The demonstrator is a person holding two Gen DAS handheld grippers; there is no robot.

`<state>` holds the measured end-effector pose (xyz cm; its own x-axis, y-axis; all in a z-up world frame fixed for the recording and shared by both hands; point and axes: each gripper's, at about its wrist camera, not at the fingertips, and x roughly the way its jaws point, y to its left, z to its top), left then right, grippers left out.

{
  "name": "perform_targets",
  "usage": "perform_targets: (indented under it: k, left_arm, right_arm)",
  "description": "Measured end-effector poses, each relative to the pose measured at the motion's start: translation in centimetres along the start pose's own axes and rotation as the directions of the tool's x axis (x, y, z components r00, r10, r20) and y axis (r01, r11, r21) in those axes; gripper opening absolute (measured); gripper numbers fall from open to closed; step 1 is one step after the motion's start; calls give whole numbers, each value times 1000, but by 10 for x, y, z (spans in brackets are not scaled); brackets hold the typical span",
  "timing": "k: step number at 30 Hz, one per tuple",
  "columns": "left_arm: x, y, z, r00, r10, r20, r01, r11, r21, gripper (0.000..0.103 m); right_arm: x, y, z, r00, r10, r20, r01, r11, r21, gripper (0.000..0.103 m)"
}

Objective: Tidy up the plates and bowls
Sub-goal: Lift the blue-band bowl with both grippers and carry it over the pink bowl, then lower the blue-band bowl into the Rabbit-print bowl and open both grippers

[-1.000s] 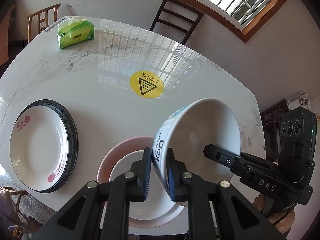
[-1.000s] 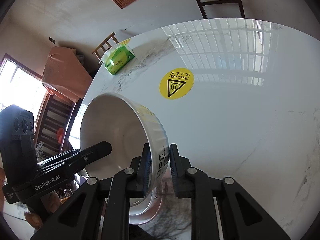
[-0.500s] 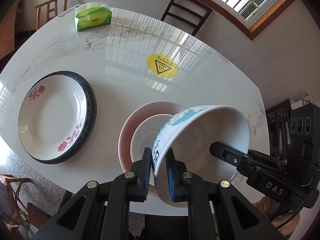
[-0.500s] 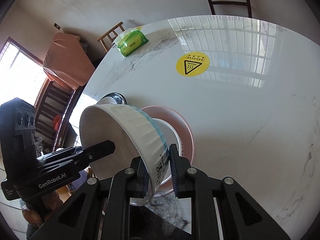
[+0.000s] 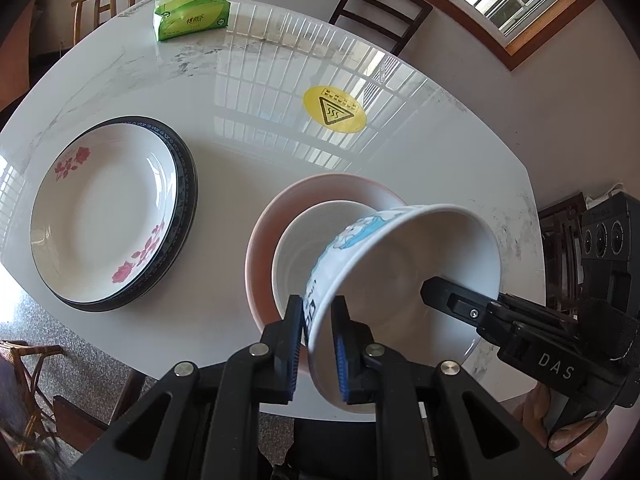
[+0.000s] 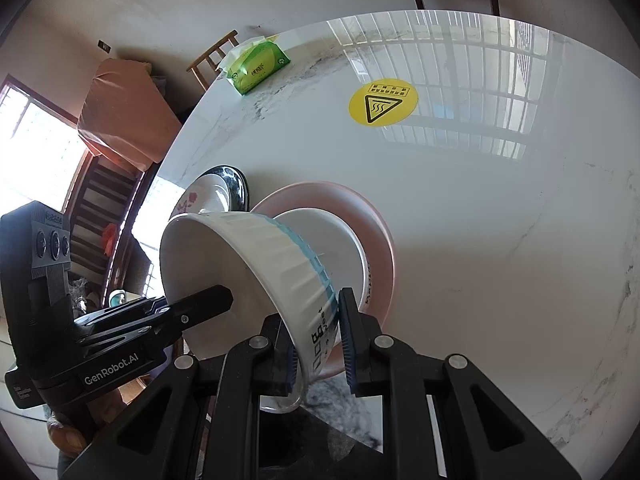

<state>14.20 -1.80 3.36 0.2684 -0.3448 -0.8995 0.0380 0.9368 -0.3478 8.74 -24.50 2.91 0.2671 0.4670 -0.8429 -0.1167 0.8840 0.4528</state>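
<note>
Both grippers have the same bowl, one on each side of its rim. The left gripper (image 5: 316, 344) is nearly closed, its blue pads clamped on the wall of the white bowl with blue print (image 5: 404, 276), one pad inside and one outside. The right gripper (image 6: 318, 344) pinches the opposite side of the rim the same way, ribbed wall between its pads. From the left wrist view the right gripper's finger reaches across into the bowl's mouth; from the right wrist view the left one does the same.

The bowl is tilted on its side, hanging over a plain white bowl (image 5: 298, 256) that sits nested in a pink bowl (image 5: 260, 240) near the counter (image 5: 256, 128) edge. Whether the held bowl touches the white one below is hard to tell.

Off to the side, apart from the stack, a floral plate (image 5: 100, 212) lies on a dark-rimmed plate (image 5: 188, 184). A yellow warning sticker (image 5: 334, 109) sits mid-counter, and a green tissue pack (image 5: 191, 16) at the far edge.
</note>
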Motion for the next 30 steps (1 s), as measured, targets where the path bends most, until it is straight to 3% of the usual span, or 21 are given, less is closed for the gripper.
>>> perform_targets:
  k: [10,13,15,16,18,21,25,30]
  left_arm:
    - [10,3,3,1000,1,-19,-1,1000,1,15]
    - [10,-4,1,999,35,2,-35,999,31,15]
    - [9,-8,0,999,48,15,-49,997,56,19]
    - [8,-10,0,998,56,26,-58,996,70,26]
    - [4,-12,-1,995,82,61,-88,992,93,35]
    - [-2,-11,-2,990,90,106,-100,990,94,35]
    - [-9,-6,-4,988,81,130,-93,991,92,35]
    - [-13,1,-10,984,84,157,-98,992,85,37]
  right_arm:
    - [20,-8,5,999,5,-48,-4,999,41,18]
    - [22,-8,6,999,-8,-46,10,999,34,17]
    - [24,-7,7,999,-22,-40,23,999,24,18]
    - [24,-7,7,999,-33,-36,34,999,18,18]
    - [24,-6,6,998,-52,-18,52,999,5,21]
    - [23,-3,5,999,-44,3,44,999,-17,29]
    - [17,-5,5,998,-38,55,39,999,-23,30]
    - [2,-4,0,978,-74,197,90,993,-73,30]
